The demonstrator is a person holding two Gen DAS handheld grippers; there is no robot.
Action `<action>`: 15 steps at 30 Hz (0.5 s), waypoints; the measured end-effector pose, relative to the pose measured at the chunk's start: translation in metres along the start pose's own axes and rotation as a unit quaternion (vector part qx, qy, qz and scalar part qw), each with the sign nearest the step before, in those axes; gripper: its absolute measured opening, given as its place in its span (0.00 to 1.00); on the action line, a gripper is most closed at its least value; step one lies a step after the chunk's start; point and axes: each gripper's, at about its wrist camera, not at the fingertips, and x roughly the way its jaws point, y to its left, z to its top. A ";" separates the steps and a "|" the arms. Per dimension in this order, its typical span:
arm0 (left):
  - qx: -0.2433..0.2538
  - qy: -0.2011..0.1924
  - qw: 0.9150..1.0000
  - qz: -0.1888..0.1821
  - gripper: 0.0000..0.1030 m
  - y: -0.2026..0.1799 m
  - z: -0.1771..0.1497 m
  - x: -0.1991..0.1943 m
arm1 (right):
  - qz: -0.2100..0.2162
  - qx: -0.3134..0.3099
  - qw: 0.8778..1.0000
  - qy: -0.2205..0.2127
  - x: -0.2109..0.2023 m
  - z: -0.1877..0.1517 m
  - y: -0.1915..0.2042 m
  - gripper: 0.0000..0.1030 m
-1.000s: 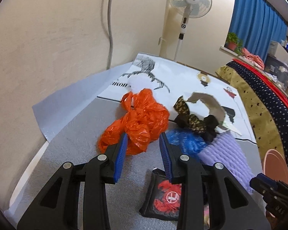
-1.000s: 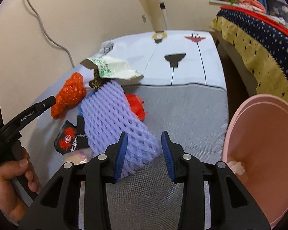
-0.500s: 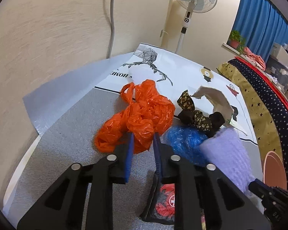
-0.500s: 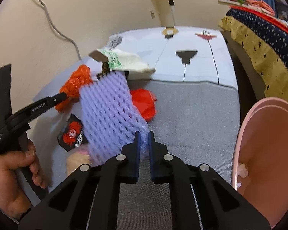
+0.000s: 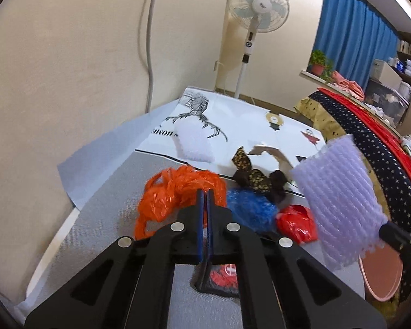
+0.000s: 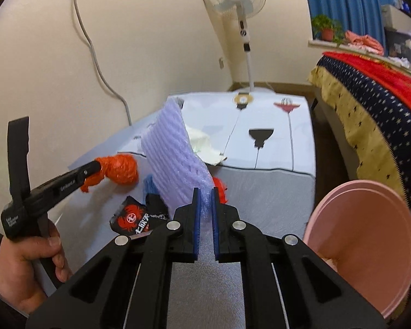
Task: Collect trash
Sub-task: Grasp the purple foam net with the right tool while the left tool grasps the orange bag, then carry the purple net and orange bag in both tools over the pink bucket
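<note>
My left gripper (image 5: 204, 192) is shut on the orange plastic bag (image 5: 175, 194) and holds it above the grey mat; it also shows in the right wrist view (image 6: 120, 168). My right gripper (image 6: 204, 192) is shut on a purple foam net sleeve (image 6: 172, 153), lifted off the table; it also shows in the left wrist view (image 5: 339, 192). A pink bin (image 6: 367, 244) stands at the right, beside the table edge. On the mat lie a blue wrapper (image 5: 249, 205), a red wrapper (image 5: 296, 223) and a black crab-print packet (image 5: 222, 277).
A white foam piece (image 5: 193, 144), a dark patterned wrapper (image 5: 256, 176) and torn cardboard (image 5: 274, 156) lie further back on the printed white sheet. A wall runs along the left, a standing fan (image 5: 256, 13) is behind, and a bed with a starred cover (image 6: 383, 104) is on the right.
Both grippers closed: the left on the orange bag, the right on the purple foam sleeve. Both items have been lifted off the table, uncovering the red wrapper and white foam piece.
</note>
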 end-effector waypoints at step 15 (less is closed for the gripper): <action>0.048 -0.039 0.997 -0.047 0.01 -0.022 -0.006 -0.073 | -0.064 0.004 0.996 -0.059 -0.086 0.000 -0.008 0.07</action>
